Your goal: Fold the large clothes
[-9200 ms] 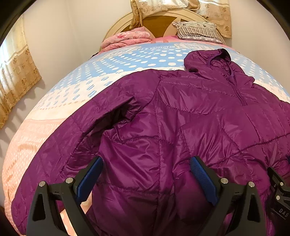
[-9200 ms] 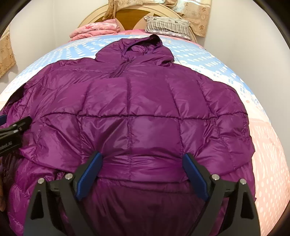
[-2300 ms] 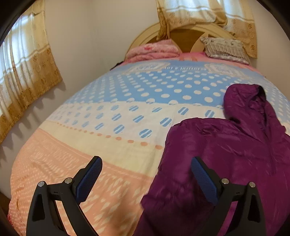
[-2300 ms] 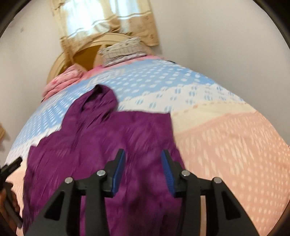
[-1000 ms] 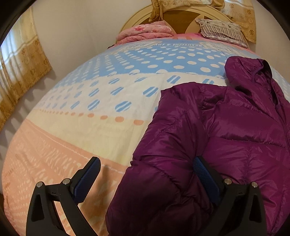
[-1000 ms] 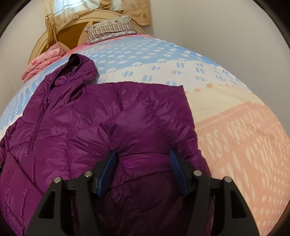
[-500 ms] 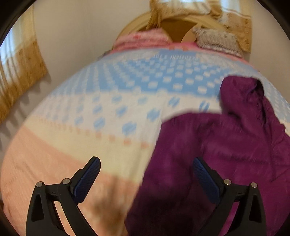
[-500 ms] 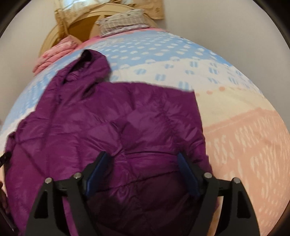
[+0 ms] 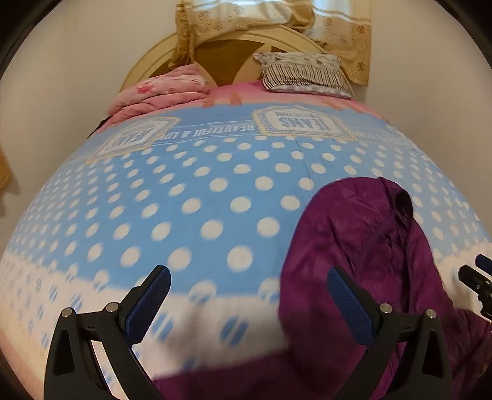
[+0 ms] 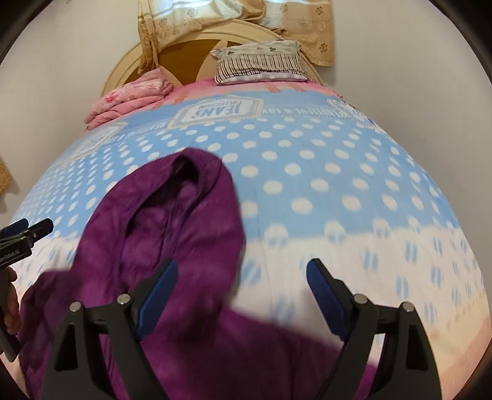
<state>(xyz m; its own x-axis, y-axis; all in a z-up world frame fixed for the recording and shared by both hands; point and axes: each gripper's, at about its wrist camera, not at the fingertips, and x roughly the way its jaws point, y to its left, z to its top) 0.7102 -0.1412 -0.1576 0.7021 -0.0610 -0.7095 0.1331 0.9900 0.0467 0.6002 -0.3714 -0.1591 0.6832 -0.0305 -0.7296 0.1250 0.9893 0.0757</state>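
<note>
Here, purple jacket lies on dotted bedspread, hood toward headboard. Left gripper spread wide, empty, over bedspread beside jacket's edge. Right gripper spread wide, empty, over jacket's other edge. Striped pillow and pink blanket against headboard; beige curtain above. Plain walls. Bedspread print reads "JEANS", "BEAUTIFUL".

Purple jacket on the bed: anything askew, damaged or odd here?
Nothing damaged. The purple jacket lies on the dotted bedspread with its hood rumpled and gaping. Both frames are motion-blurred; the left gripper and right gripper are open, holding nothing.
</note>
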